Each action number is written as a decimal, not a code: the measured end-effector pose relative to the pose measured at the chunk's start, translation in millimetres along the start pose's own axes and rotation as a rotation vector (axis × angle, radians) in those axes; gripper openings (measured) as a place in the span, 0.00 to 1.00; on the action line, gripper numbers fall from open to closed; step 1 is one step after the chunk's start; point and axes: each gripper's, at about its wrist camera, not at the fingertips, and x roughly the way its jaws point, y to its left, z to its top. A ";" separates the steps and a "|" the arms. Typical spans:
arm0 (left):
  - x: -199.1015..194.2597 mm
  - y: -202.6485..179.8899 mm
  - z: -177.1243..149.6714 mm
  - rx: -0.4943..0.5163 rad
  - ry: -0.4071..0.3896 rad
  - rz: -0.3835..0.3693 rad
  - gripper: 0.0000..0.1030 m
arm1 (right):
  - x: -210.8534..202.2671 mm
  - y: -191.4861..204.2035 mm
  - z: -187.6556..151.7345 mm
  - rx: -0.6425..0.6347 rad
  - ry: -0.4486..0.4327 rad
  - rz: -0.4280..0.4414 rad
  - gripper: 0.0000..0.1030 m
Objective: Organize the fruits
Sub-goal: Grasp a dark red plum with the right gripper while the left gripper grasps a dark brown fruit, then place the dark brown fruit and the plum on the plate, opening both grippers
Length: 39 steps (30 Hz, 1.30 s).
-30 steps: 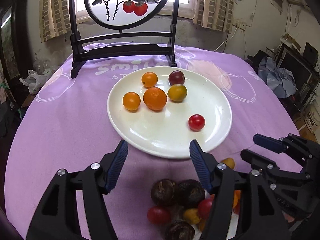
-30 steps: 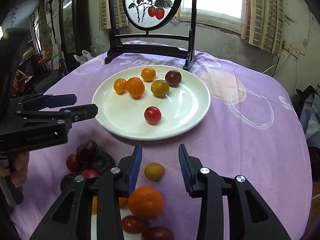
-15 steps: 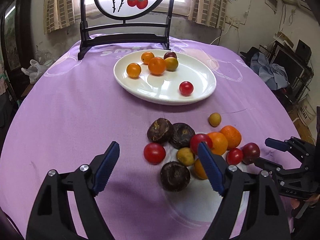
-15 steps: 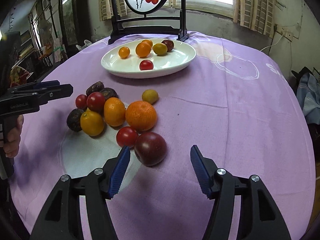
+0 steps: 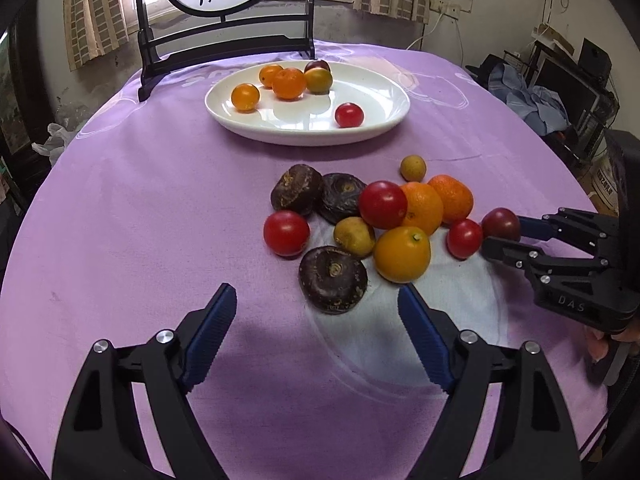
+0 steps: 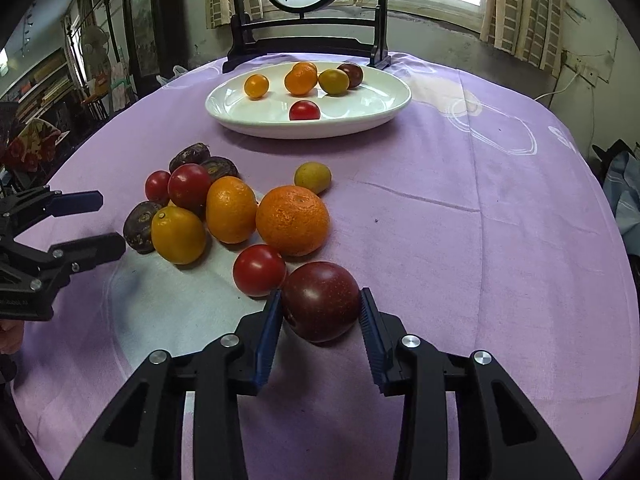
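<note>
A white plate (image 5: 384, 128) at the far side holds several small fruits, also in the right wrist view (image 6: 392, 112). A loose pile lies on the purple cloth: oranges, red tomatoes, dark brown fruits. My right gripper (image 6: 320, 312) has both pads against a dark red plum (image 6: 322, 300), which rests on the cloth; it also shows in the left wrist view (image 5: 501, 224). My left gripper (image 5: 316, 320) is open and empty, just short of a dark brown fruit (image 5: 333, 279).
A black wooden stand with a round painted panel (image 5: 228, 36) stands behind the plate. A small yellow-green fruit (image 6: 312, 177) lies apart between pile and plate. The round table's edge curves off on both sides, with clutter beyond.
Both grippers pulled back from the plate toward the pile. My right gripper moved in around the dark red plum and narrowed onto it. My left gripper stayed open.
</note>
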 end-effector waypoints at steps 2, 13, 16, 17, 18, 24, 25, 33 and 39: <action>5.9 -4.1 -1.4 0.010 0.015 -0.002 0.78 | -1.6 -2.0 -1.8 0.011 -0.004 0.006 0.38; 31.0 -12.3 5.1 0.020 0.058 0.022 0.48 | -14.2 -3.6 -5.7 0.013 -0.040 0.036 0.38; 29.8 -15.1 7.1 0.044 0.058 0.007 0.40 | -18.2 -6.3 -5.1 0.025 -0.053 0.026 0.38; 28.8 -13.3 7.4 0.040 0.060 -0.005 0.40 | -20.2 -7.3 -4.2 0.030 -0.060 0.020 0.38; 26.8 -11.3 7.6 0.040 0.058 -0.007 0.40 | -22.5 -8.4 -2.7 0.034 -0.068 0.014 0.38; -11.3 6.9 31.9 0.040 -0.043 -0.026 0.40 | -44.4 -5.9 18.7 0.031 -0.165 -0.021 0.38; -16.9 10.0 41.2 0.039 -0.070 -0.017 0.40 | -46.3 -5.4 24.9 0.029 -0.180 -0.027 0.38; -0.2 22.1 110.2 0.002 -0.149 0.063 0.40 | -30.5 7.5 92.9 -0.006 -0.249 -0.019 0.38; 46.7 34.4 138.9 -0.061 -0.080 0.097 0.40 | 12.4 5.0 132.5 0.018 -0.199 -0.046 0.38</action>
